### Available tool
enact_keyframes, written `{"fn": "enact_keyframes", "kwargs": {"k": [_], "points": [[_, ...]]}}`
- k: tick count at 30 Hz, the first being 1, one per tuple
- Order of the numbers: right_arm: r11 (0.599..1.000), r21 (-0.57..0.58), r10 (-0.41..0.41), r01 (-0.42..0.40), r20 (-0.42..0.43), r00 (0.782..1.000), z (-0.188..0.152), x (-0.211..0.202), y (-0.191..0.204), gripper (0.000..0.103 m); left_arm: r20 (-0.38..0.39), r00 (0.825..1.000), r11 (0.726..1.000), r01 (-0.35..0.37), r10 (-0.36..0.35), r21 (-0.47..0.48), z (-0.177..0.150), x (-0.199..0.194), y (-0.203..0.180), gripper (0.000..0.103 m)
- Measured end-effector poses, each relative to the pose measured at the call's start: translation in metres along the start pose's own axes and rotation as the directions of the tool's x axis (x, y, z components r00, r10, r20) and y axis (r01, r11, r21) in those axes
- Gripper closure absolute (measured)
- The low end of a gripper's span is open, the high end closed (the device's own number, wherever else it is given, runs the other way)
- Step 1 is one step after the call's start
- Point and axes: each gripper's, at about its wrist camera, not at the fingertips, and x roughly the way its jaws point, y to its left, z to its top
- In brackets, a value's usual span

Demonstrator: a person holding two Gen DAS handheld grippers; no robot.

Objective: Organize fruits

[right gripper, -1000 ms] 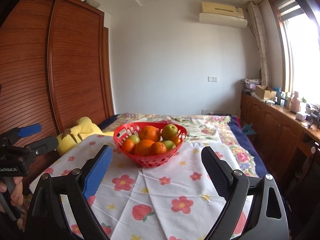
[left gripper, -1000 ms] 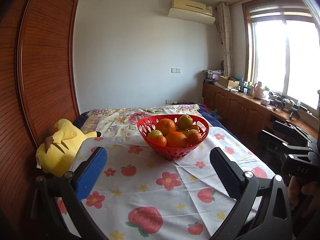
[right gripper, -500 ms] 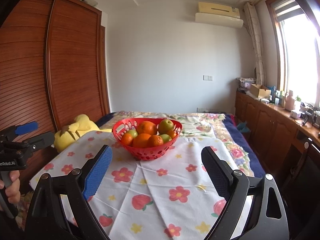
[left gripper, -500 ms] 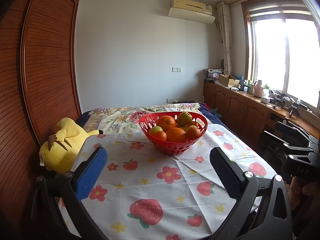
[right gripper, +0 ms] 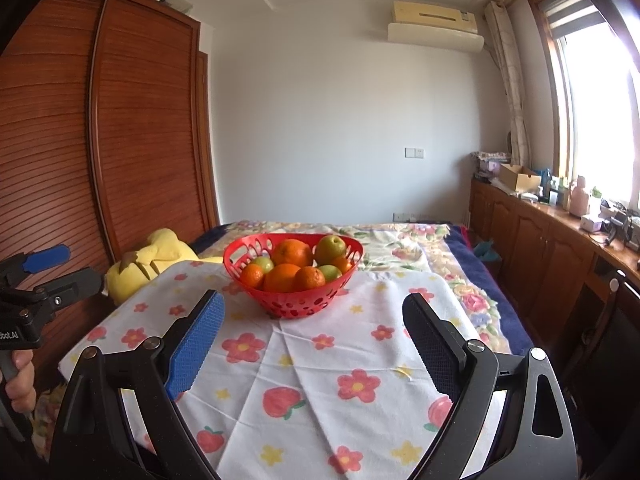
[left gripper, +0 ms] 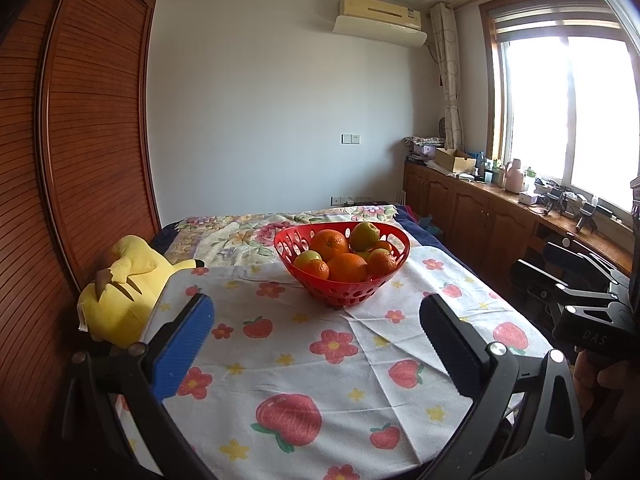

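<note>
Both tongs, left (left gripper: 316, 344) and right (right gripper: 314, 344), gaped apart, empty. Red fruit basket (right gripper: 294, 300) sat mid-bed on flowered cloth (right gripper: 320, 368), nothing blocking; yellow plush (right gripper: 156, 264) at left edge. Basket looked farther than before.

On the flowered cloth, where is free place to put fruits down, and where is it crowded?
The cloth is bare between the red basket and both open grippers, left gripper, right gripper. Bare strips also flank the basket, left toward the yellow plush and right toward the cloth's edge. It is crowded only inside the basket, piled with oranges and green fruit.
</note>
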Motion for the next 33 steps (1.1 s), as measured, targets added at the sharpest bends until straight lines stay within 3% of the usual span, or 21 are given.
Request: {"fn": "enact_keyframes", "kwargs": {"k": [33], "points": [[1.0,0.002,-0.001,0.001,0.002,1.0,-0.0013,-0.0006,0.0001,0.011,0.006,1.0,1.0,0.0,0.0,-0.001,-0.0011,-0.0035,-0.0027,0.0]]}}
